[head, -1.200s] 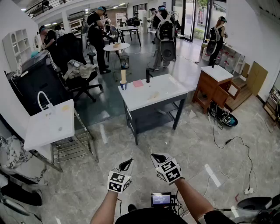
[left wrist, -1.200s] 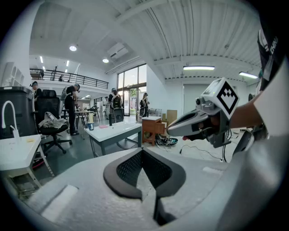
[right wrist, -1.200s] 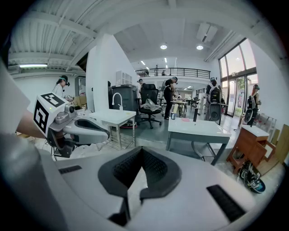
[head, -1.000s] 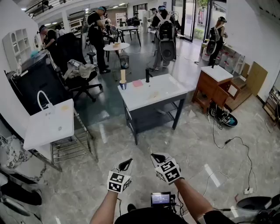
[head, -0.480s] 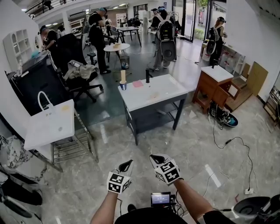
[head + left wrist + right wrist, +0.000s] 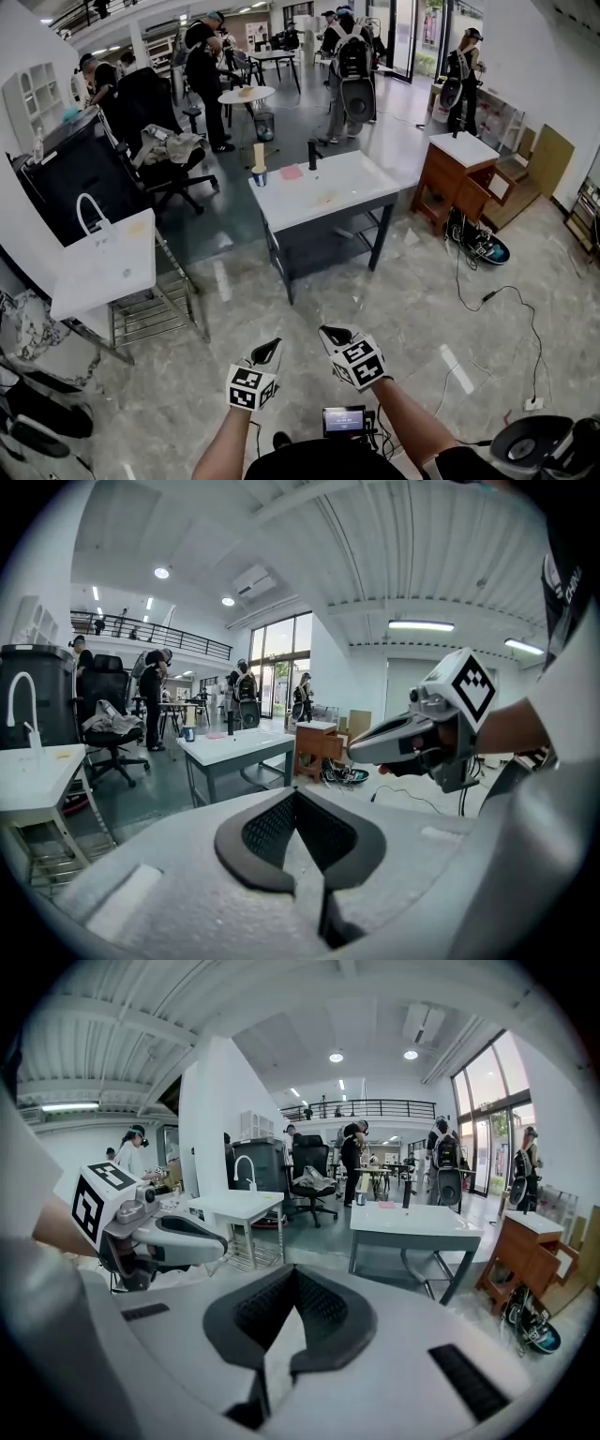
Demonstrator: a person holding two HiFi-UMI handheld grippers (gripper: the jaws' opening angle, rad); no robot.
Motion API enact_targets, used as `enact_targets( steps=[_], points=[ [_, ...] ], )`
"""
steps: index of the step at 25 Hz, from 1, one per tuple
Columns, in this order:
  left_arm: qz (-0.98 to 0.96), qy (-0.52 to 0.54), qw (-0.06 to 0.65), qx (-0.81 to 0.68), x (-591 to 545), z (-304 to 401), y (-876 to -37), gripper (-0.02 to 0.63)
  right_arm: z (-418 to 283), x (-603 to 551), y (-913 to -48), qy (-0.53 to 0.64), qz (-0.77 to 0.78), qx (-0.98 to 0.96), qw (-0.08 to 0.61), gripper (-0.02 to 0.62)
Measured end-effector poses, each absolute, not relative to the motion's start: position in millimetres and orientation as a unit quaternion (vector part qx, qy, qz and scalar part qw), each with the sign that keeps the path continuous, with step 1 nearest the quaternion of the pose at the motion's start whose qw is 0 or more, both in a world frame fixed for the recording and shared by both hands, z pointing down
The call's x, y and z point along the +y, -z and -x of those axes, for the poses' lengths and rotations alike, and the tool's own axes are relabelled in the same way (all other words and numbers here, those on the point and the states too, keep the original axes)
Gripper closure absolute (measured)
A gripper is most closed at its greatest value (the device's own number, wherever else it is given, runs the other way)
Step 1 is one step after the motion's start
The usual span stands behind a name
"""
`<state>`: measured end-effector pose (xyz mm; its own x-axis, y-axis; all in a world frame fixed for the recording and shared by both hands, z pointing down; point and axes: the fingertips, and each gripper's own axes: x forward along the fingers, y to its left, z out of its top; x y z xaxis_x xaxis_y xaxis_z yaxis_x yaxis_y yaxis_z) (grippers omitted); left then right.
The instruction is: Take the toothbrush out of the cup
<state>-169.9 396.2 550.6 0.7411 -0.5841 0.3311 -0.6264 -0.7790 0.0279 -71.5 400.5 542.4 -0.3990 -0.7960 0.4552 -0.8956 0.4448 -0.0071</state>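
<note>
The table with the white top stood out in the middle of the room. The cup sat on its far left corner. The toothbrush rose upright out of the cup as a tan shape, too small to make out more. On the same far edge of the table, just to the right of the cup, lay a flat pink thing, and beyond that a black tap stood up.

Both grippers were on the near side of the table, well apart from it, held over the marble floor. The left hand-held gripper had its jaws pressed together at the tips, with nothing between them. The right hand-held gripper was drawn together in the same way and also carried nothing. The two were close beside each other, and both pointed toward the table and slightly down.

To the right of the table stood a wooden cabinet with a white top. Behind the table, farther into the room, several people were standing.
</note>
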Motion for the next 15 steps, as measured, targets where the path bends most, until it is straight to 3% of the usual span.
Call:
enact_targets(
  steps=[15],
  points=[
    [-0.918, -0.169, 0.073, -0.35, 401, 120, -570, 0.597, 7, 403, -567, -0.146, -0.5, -0.83, 0.198, 0.586]
  ],
)
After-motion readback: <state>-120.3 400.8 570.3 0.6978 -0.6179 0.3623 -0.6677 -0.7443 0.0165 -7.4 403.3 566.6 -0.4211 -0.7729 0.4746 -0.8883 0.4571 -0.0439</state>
